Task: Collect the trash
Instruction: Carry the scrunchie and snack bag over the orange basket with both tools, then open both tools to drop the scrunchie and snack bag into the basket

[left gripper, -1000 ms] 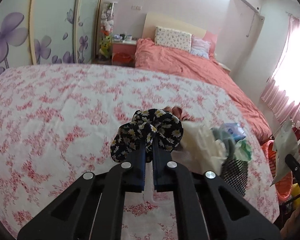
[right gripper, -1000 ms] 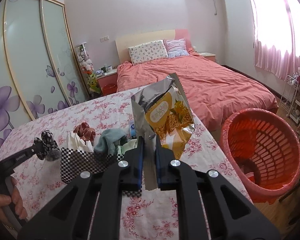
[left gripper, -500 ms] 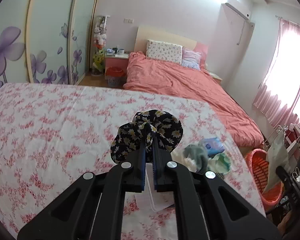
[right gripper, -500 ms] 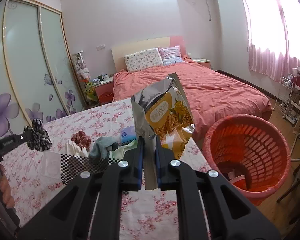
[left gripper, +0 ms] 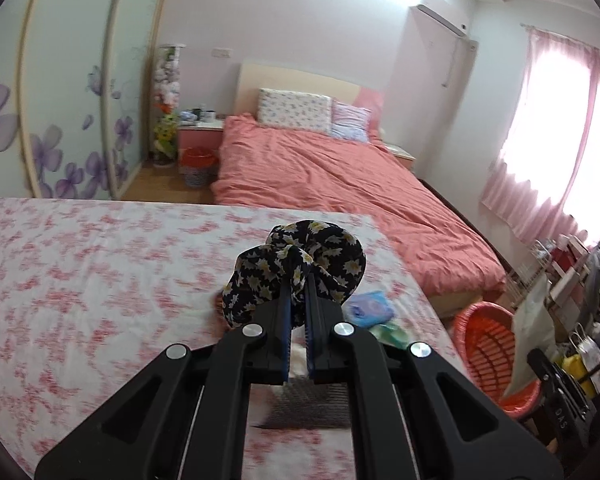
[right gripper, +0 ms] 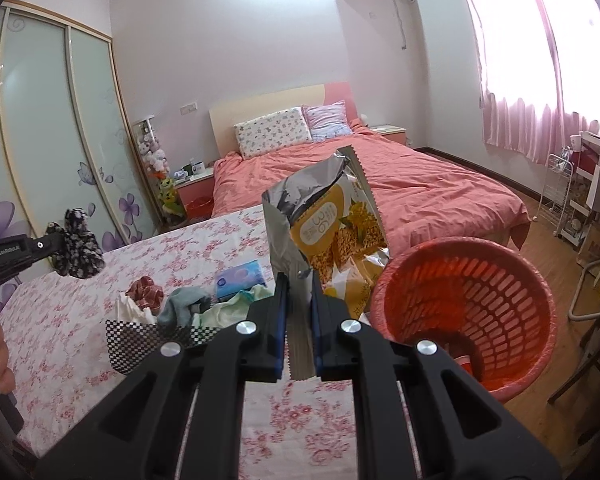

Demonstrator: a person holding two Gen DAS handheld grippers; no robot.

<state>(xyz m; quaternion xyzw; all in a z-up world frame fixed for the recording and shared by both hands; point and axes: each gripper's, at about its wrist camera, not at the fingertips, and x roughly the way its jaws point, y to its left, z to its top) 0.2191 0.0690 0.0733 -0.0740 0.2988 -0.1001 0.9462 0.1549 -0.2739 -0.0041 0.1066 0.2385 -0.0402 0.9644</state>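
My left gripper [left gripper: 296, 284] is shut on a dark floral scrunchie [left gripper: 300, 264], held up above the flowered tablecloth [left gripper: 80, 272]. In the right wrist view the same scrunchie [right gripper: 78, 248] hangs at the far left from the left gripper [right gripper: 56, 236]. An opened silver and yellow snack bag [right gripper: 332, 232] stands upright in my right gripper [right gripper: 298, 280], which is shut on its lower edge. The bag is just left of the orange-red basket [right gripper: 540, 280], near the table's right edge. The left wrist view shows that basket [left gripper: 488, 344] at the lower right.
A pile lies on the table: checkered cloth [right gripper: 140, 336], grey sock [right gripper: 184, 304], pale green cloth [right gripper: 236, 304], blue tissue pack [right gripper: 240, 276], red plaid scrunchie [right gripper: 144, 290]. A pink bed [right gripper: 420, 196] stands beyond. Racks and bags [right gripper: 580, 200] crowd the right wall.
The left gripper has risen with the scrunchie, and the pile has slid under its fingers. The right gripper has carried the snack bag closer to the basket, which looks larger now.
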